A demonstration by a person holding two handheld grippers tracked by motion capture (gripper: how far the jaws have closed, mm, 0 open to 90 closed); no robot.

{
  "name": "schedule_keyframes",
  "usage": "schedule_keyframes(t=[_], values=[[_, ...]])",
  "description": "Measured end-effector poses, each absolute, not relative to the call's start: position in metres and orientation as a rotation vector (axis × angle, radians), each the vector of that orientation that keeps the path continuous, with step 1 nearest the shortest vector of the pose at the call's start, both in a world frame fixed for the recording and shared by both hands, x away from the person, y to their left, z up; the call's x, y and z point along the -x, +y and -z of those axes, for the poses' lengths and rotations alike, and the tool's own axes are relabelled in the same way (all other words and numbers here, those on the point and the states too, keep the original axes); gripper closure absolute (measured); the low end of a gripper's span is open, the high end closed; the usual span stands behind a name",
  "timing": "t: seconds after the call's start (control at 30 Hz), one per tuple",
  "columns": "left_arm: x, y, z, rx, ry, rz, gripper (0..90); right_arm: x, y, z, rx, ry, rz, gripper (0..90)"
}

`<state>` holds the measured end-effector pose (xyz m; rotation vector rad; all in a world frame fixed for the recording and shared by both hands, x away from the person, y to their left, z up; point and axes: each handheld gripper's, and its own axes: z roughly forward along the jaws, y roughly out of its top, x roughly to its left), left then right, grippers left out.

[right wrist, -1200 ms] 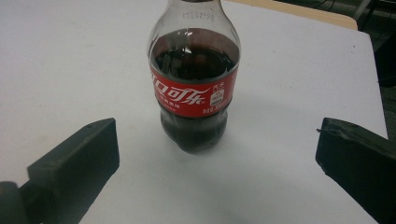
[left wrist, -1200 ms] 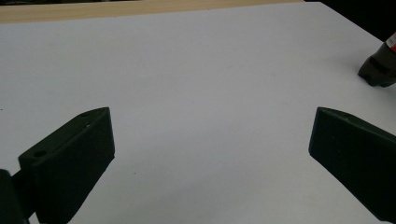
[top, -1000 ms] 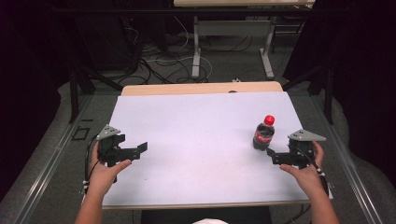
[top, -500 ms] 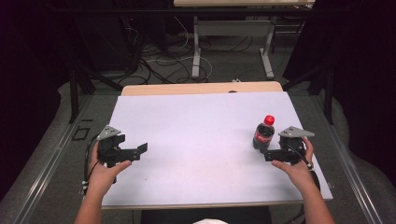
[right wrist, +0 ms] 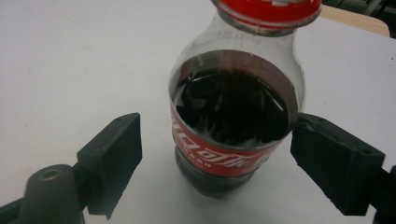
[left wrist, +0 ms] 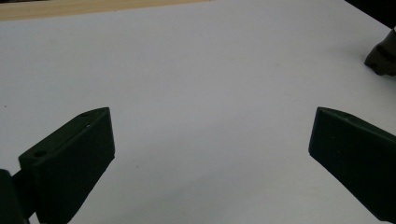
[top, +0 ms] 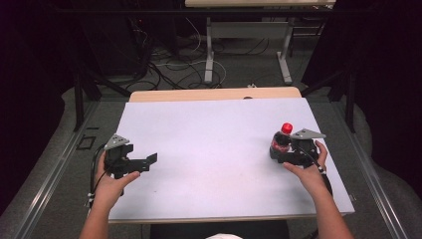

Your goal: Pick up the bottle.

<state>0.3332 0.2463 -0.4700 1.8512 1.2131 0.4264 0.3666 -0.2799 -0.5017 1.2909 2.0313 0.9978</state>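
A small cola bottle [top: 280,141] with a red cap and red label stands upright near the right edge of the white table [top: 214,144]. My right gripper [top: 281,153] is open around it; in the right gripper view the bottle [right wrist: 236,116] stands between the two jaws, with a gap on each side. My left gripper [top: 149,160] rests low over the table's left part, held by a hand, open with nothing between its fingers [left wrist: 74,161]. Its view shows bare white table and, far right, a dark bit of the bottle's base or the other gripper [left wrist: 383,56].
A wooden strip [top: 214,93] runs along the table's far edge. Beyond it the floor holds cables [top: 169,64] and the legs of another table [top: 209,55]. Metal rails [top: 45,179] flank the table on both sides.
My right gripper has moved left and forward to the bottle, so its open jaws now stand on either side of it. The left gripper has stayed put.
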Motion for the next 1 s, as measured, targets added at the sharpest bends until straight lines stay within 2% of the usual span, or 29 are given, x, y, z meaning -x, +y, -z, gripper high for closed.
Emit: schedule_keyframes(t=[0.67,1.0], values=[[-0.335,0.246,0.473,-1.863,1.222,-0.427,0.5,-0.379,-0.281,0.507,-1.333,1.995,-1.021,27.1],[-0.336,0.246,0.474,-1.873,1.226,-0.429,0.5,-0.377,-0.283,0.510,-1.327,1.973,-1.060,28.7]])
